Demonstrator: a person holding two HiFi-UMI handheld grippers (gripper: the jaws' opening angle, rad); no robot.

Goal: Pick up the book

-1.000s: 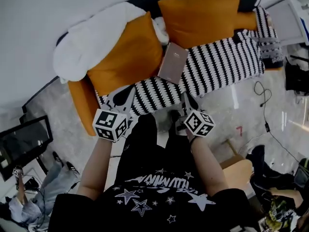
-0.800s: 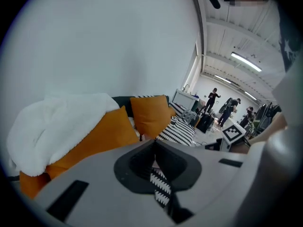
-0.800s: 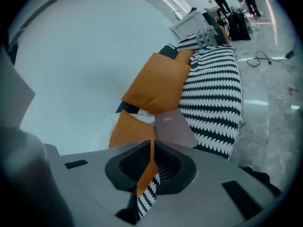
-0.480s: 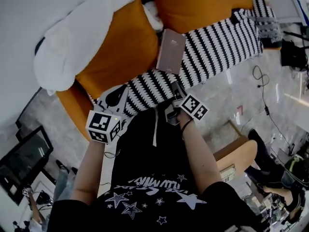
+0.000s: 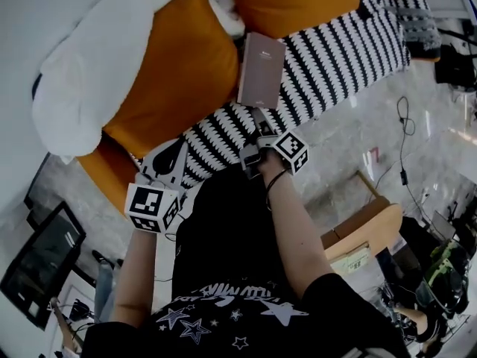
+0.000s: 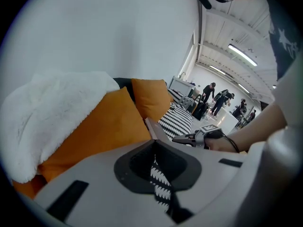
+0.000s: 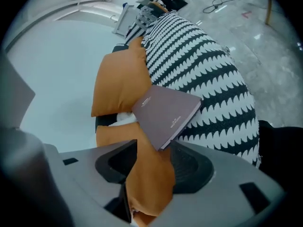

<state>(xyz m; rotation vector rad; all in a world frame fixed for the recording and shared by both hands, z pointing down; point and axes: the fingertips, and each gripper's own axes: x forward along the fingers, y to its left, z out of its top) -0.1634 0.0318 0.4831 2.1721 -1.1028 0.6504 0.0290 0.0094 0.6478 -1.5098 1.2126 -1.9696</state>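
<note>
Both tools have dropped toward the book (image 5: 261, 69) since a second ago; the right tool (image 5: 258, 119) has just been opening its jaws, with nothing between them.
Left tool (image 5: 168, 157) sits well short of the book and off to its left, jaws pinched together, empty. Right tool is the nearer one, jaws spread, tips just short of the book's near edge. Book lies on the striped sofa seat (image 5: 335, 58), long axis running away roughly in line with the right tool, orange cushion (image 5: 175, 80) just beside its left edge.
</note>
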